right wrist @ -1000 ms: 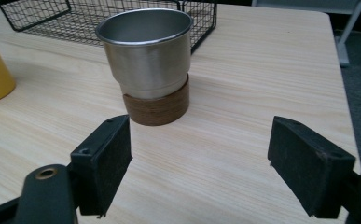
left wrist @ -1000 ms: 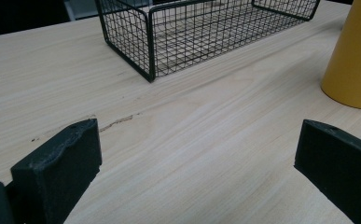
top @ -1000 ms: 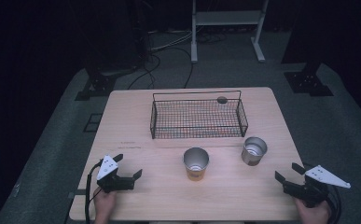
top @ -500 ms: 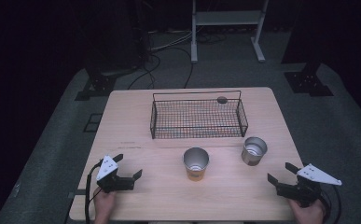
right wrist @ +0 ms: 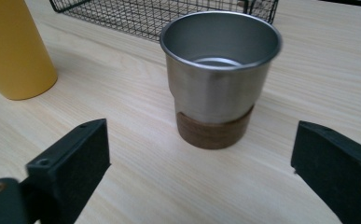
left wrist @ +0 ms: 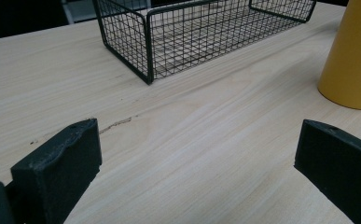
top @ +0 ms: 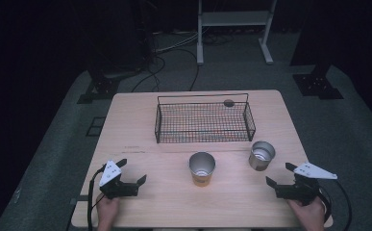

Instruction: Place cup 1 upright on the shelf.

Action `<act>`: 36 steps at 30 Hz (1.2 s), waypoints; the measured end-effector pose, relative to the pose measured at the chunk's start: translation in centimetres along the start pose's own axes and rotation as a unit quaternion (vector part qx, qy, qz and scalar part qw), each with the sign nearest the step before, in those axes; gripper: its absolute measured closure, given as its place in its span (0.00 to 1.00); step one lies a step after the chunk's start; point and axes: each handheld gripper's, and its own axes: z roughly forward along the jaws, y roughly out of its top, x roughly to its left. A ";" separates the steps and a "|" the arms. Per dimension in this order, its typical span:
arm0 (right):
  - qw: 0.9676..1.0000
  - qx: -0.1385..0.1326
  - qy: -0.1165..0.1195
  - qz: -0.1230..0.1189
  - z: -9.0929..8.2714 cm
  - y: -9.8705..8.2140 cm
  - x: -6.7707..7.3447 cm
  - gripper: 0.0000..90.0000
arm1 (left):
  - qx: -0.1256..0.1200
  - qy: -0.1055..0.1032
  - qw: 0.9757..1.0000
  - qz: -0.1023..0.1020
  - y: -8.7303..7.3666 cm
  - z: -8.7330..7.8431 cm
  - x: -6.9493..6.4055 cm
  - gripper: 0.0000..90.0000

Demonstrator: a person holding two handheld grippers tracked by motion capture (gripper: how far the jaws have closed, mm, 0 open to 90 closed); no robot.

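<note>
Two black claws rest near the lower edge of the pale wooden table [top: 135,120]. The right claw [top: 282,176], its jaws just spread wide with nothing between them, faces the steel cup with a brown base [top: 261,155] at right of centre, apart from it. The left claw [top: 133,172] also gapes empty. Bare wood separates the yellow-sided metal cup [top: 202,168] from the black wire basket [top: 203,120] above. No lettering is legible.
</note>
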 end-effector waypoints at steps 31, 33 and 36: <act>0.998 0.054 -0.017 -0.018 6.0 3.8 -0.5 0.02 | -0.002 -0.001 1.000 0.001 0.0 0.0 0.0 0.00; 0.998 0.059 -0.020 -0.021 6.2 3.9 -0.5 0.05 | -0.002 -0.001 1.000 0.002 0.0 0.0 0.0 0.00; 0.997 0.071 -0.024 -0.023 6.4 3.9 -0.5 0.13 | -0.002 -0.001 1.000 0.002 0.0 0.0 0.0 0.00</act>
